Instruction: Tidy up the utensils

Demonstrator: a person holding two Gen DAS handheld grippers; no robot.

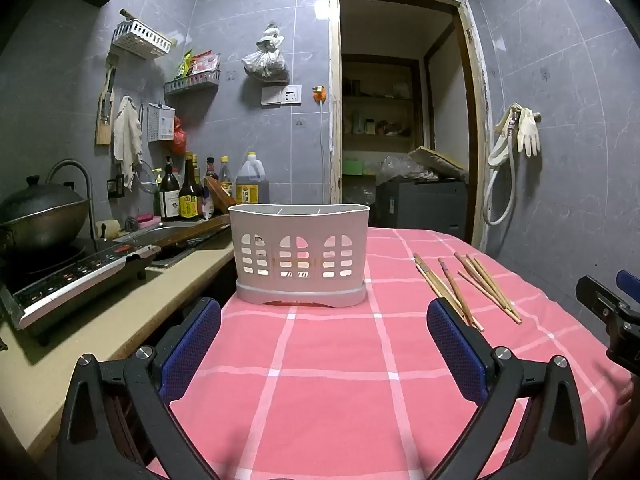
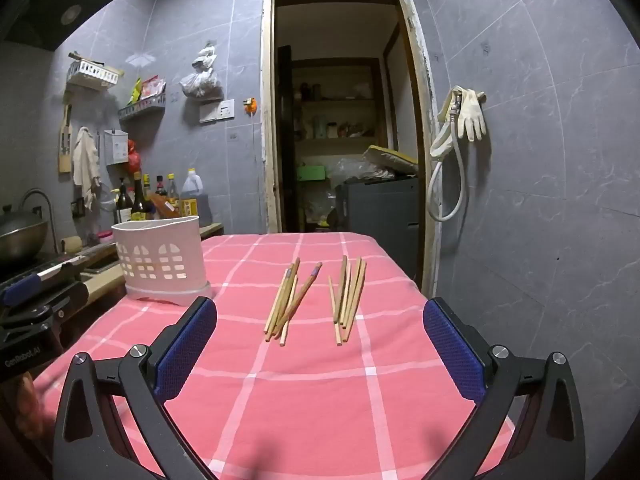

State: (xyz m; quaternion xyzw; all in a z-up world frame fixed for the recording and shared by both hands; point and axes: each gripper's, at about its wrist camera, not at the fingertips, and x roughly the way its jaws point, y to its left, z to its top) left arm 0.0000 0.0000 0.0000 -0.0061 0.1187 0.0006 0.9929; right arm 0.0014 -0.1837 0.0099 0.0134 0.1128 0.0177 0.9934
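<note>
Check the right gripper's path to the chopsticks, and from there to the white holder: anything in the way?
Nothing visible. The right gripper, jaws open, faces the chopsticks across bare pink tablecloth. The holder stands apart to their left, only cloth between them.

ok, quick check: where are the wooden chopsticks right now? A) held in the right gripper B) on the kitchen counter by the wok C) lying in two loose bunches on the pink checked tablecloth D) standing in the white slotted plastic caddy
C. The wooden chopsticks lie flat in two bunches on the pink checked tablecloth, apart from the white slotted plastic caddy; the right gripper and left gripper are both open and hold nothing.
</note>
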